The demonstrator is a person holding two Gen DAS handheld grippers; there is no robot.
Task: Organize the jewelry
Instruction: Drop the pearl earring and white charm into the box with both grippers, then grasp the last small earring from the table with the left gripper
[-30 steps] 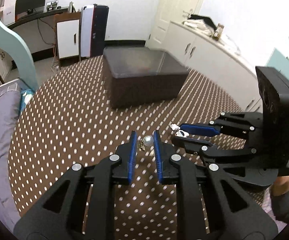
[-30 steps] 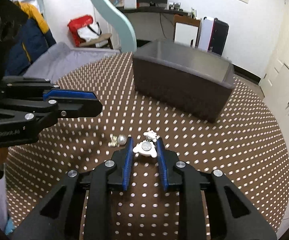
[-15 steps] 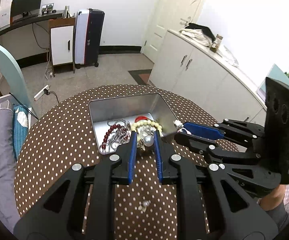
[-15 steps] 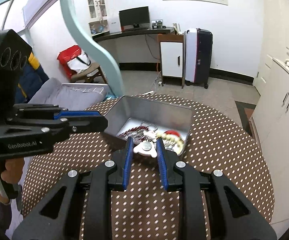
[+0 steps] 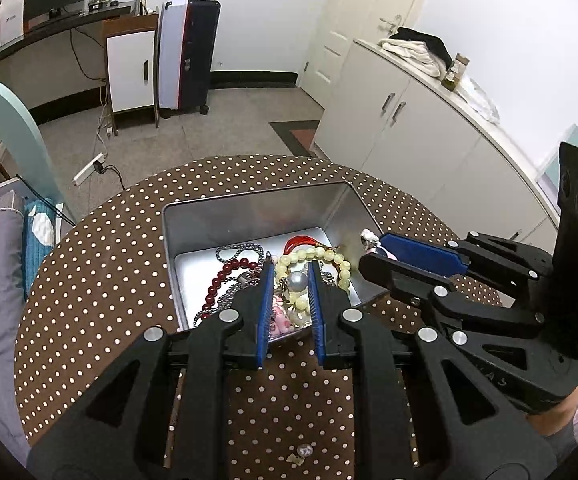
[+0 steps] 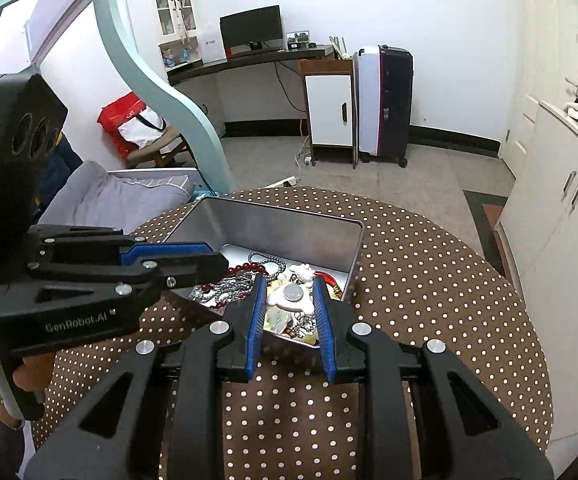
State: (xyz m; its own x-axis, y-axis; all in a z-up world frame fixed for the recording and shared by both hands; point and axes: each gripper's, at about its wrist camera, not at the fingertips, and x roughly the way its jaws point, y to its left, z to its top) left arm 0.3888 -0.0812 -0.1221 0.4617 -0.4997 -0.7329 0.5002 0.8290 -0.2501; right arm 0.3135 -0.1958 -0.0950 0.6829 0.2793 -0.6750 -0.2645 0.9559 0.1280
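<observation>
A silver tin box point(image 5: 249, 210) point(image 6: 273, 220) sits on the round brown dotted table and holds a red bead string point(image 5: 219, 276), a silver chain point(image 5: 237, 250) and a pale yellow bead bracelet point(image 5: 313, 256). My left gripper point(image 5: 289, 276) is shut on a grey pearl earring point(image 5: 297, 280) above the box's near part. My right gripper point(image 6: 290, 292) is shut on a white charm with a round silver middle point(image 6: 291, 296), held over the box's near right edge. It also shows in the left wrist view point(image 5: 373, 250).
Two small jewelry bits point(image 5: 301, 453) lie on the table point(image 5: 101, 280) near its front edge. The table's rim curves close behind the box. White cabinets point(image 6: 561, 200) stand to the right, a grey cushion point(image 6: 117, 200) to the left.
Both grippers rose from table level with their pieces and moved forward over the tin box. The box's inside came into view.
</observation>
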